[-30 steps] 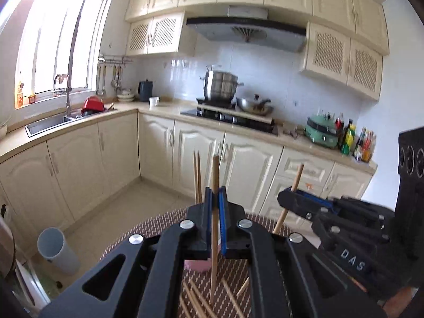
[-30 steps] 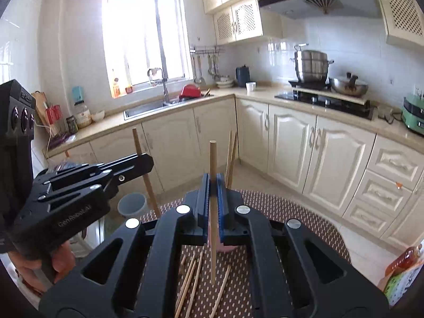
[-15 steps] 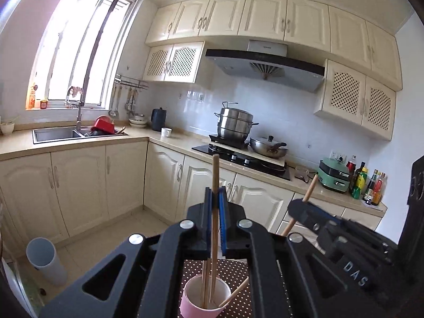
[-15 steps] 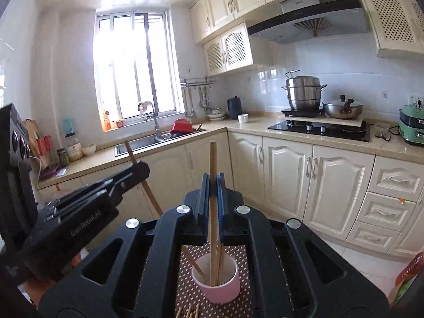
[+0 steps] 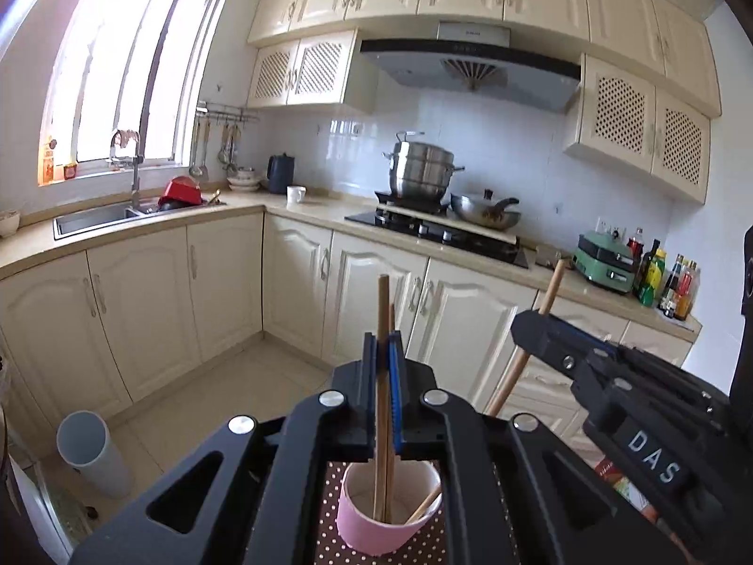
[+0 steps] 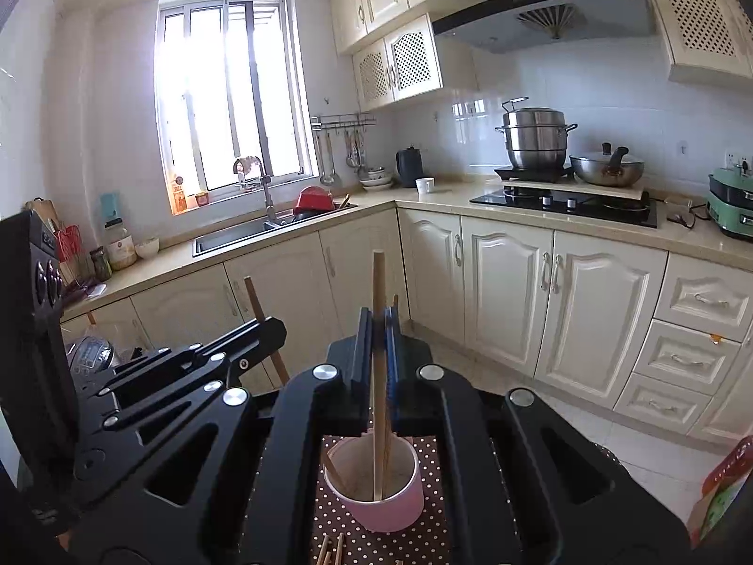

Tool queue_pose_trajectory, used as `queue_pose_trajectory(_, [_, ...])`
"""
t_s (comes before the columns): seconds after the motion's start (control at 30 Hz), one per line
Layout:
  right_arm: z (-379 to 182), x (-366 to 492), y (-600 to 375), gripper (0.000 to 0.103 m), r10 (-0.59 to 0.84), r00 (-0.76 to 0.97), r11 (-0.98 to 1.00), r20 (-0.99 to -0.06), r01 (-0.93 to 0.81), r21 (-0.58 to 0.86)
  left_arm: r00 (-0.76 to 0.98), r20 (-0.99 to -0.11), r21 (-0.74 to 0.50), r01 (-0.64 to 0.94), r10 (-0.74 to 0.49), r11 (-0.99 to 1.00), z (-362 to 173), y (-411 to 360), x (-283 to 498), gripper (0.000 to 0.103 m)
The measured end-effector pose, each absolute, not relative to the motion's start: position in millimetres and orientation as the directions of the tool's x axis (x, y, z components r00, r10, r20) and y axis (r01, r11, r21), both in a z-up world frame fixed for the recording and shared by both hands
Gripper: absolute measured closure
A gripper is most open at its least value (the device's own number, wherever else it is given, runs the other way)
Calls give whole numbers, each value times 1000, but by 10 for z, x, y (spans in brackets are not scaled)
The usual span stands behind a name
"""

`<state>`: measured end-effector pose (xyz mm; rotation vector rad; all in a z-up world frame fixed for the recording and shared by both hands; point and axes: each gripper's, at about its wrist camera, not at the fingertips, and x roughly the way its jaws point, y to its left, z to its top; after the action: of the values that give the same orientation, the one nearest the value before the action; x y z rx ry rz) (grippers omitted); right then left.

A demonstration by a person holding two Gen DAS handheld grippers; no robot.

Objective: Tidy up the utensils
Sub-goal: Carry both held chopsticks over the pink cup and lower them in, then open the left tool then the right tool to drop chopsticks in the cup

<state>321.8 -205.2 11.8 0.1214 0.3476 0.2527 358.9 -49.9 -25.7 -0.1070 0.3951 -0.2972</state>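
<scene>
Looking out from the left wrist view, the left tool (image 5: 385, 367) is clamping a wooden chopstick (image 5: 382, 376) between its blue pads, jaws closed tight on it. The stick is standing nearly upright, its lower end reaching down inside the pink cup (image 5: 388, 508). The cup is sitting on a brown polka-dot mat (image 5: 329, 536) directly below the tool. A second stick is standing just behind the held one, in the cup, and another is leaning inside the cup against its right wall. To the right of the cup, the right tool (image 5: 532, 327) is gripping its own chopstick (image 5: 548, 296), which is slanting down toward the cup. Well beyond the cup, a steel pot (image 5: 421, 172) is resting on the stove, and a pale bin (image 5: 92, 452) is standing on the floor to the cup's left.

Turning to the right wrist view, the right tool (image 6: 377, 362) is pinching a chopstick (image 6: 378, 358) in fully closed jaws, the stick running almost straight down into the pink cup (image 6: 381, 494). Its lower end is sitting inside the cup near the right wall. To the left of the cup, the left tool (image 6: 270, 329) is holding a slanted chopstick (image 6: 263, 325), whose lower end is showing inside the cup at its left wall. A few loose sticks (image 6: 332, 548) are lying on the dotted mat (image 6: 339, 527) just in front of the cup.
</scene>
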Motion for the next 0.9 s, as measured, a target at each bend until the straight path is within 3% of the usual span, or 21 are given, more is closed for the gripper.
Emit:
queue_pose_trajectory(0.43, [-29,3204,-2031,97,260,895,963,-361,-212,168,866,-391,-136,282,-313,950,-397,-486,3504,97])
queue_pose_trajectory(0.57, [-82,3192,-2036,97,258,892,963,-372,-207,172,872,-386,-131,271,-301,954,-409,-462,3451,74])
queue_pose_trajectory(0.9, [-182,3171,-2074,97,267,879,959,-396,-205,194,876,-393,-120,253,-280,960,-416,-351,3341,72])
